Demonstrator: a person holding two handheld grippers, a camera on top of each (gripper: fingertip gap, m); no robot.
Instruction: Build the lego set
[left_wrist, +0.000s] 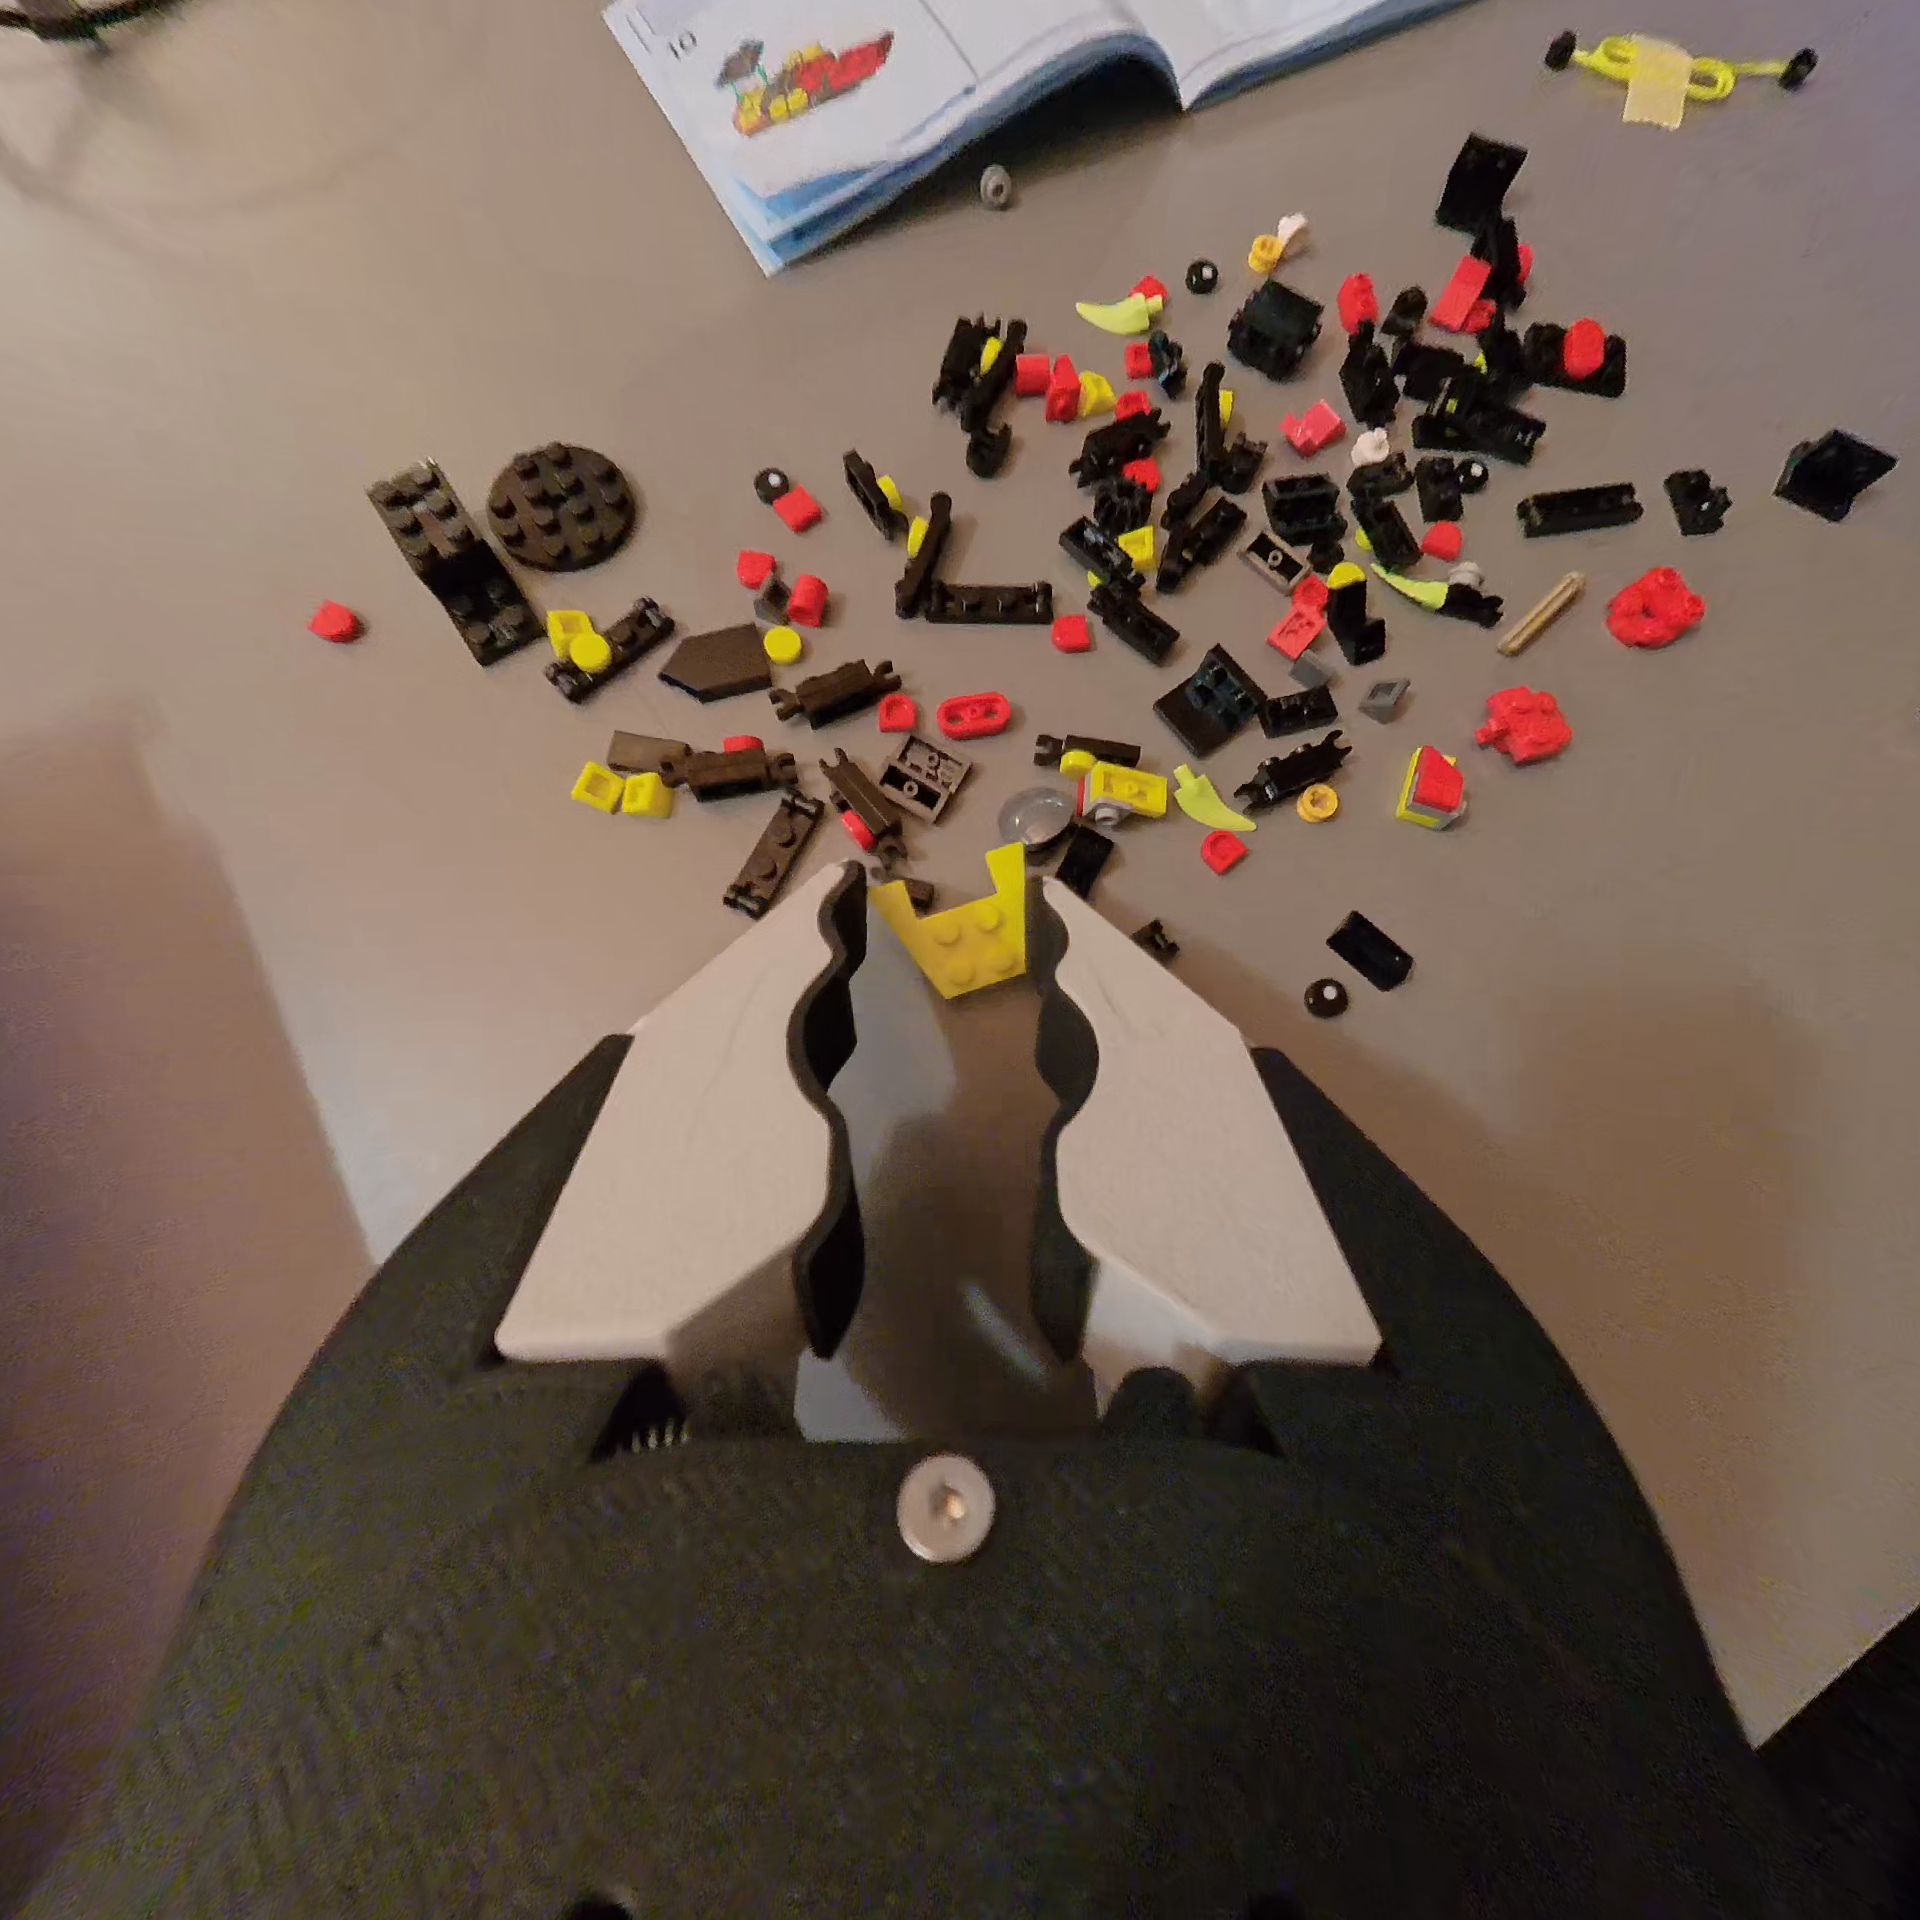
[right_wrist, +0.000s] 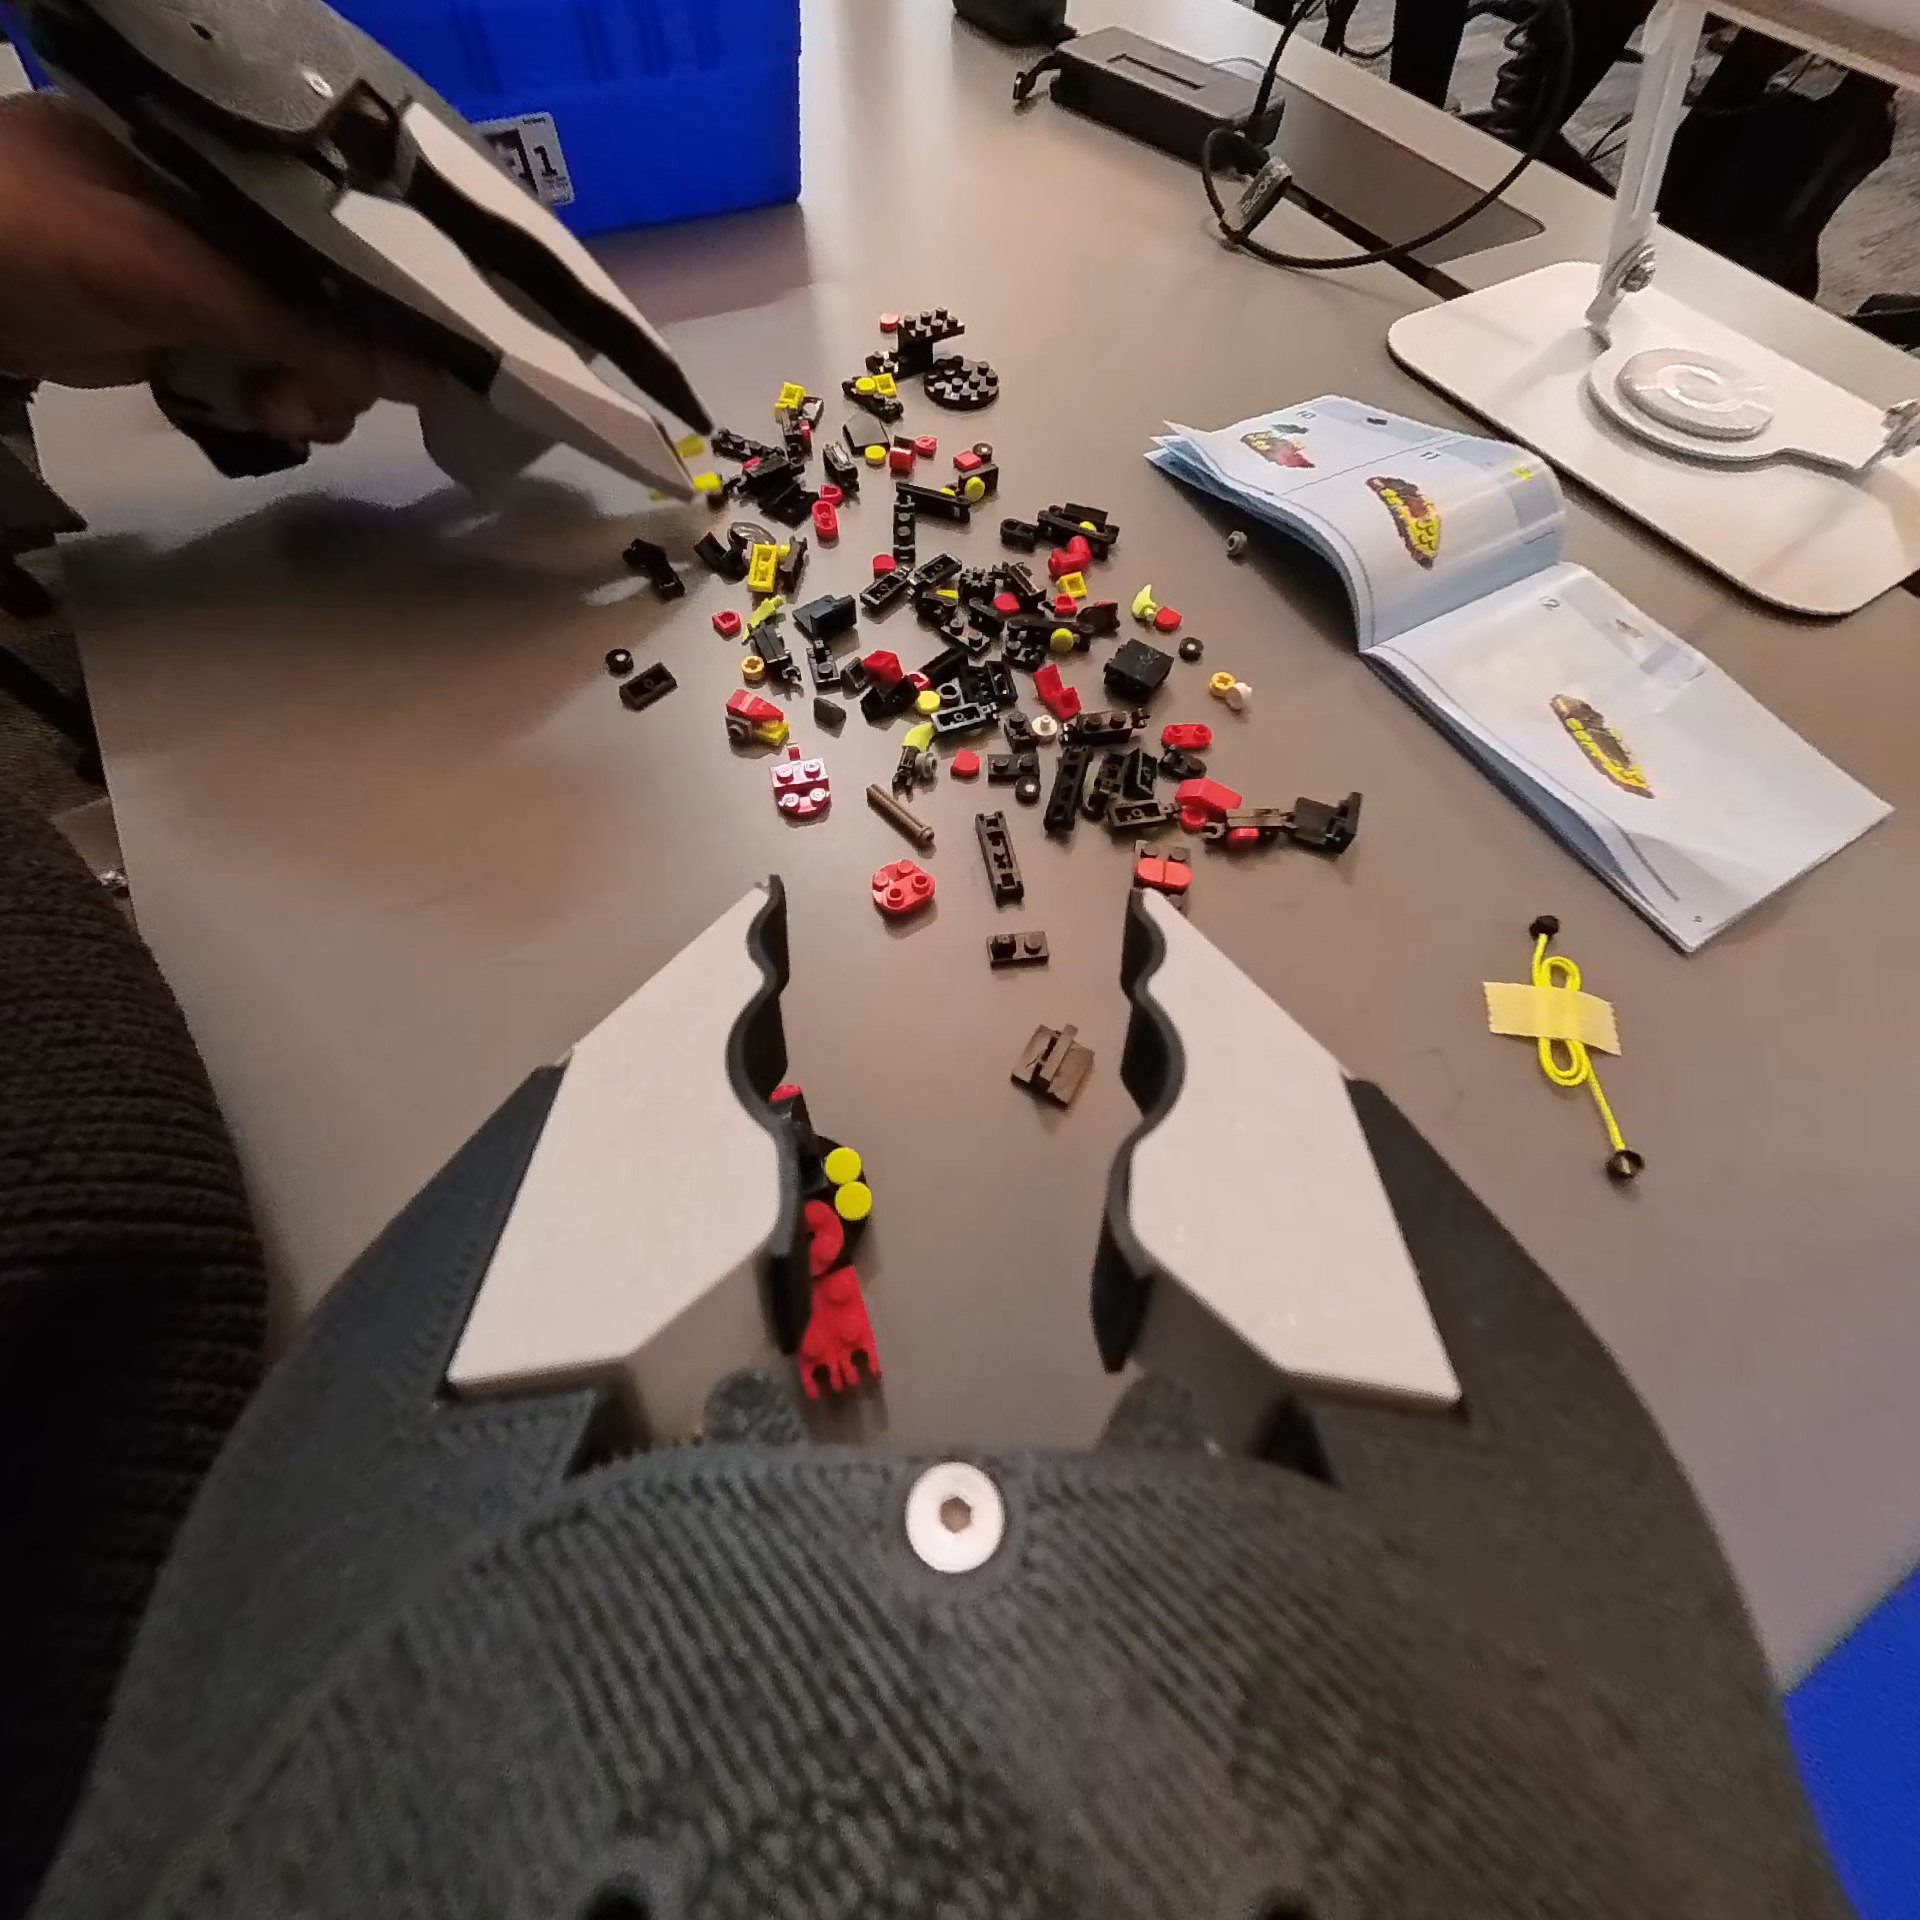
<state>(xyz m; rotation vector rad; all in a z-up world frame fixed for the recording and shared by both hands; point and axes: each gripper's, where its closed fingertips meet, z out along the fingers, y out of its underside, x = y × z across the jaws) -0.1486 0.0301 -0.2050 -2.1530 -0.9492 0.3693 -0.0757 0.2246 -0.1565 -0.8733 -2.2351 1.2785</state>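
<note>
Here the left gripper (left_wrist: 951, 914) pinches a yellow wedge plate (left_wrist: 961, 935) by its side edges at the very fingertips, lifted just above the near edge of the loose brick pile (left_wrist: 1143, 540). Grip is shallow; the plate could twist or pop out and drop back among the pieces if the hand tilts. The right gripper (right_wrist: 951, 914) stands wide and empty over the grey table (right_wrist: 416, 883), with the part-built red-and-black model (right_wrist: 831, 1268) lying between its fingers, against the left one. Closing carelessly could knock it sideways or split it. Farther off, the open instruction booklet (right_wrist: 1507, 644) shows printed pictures and page numbers; no brand mark is legible on it. At the far edge a blue bin (right_wrist: 644, 125) carries a small label.
</note>
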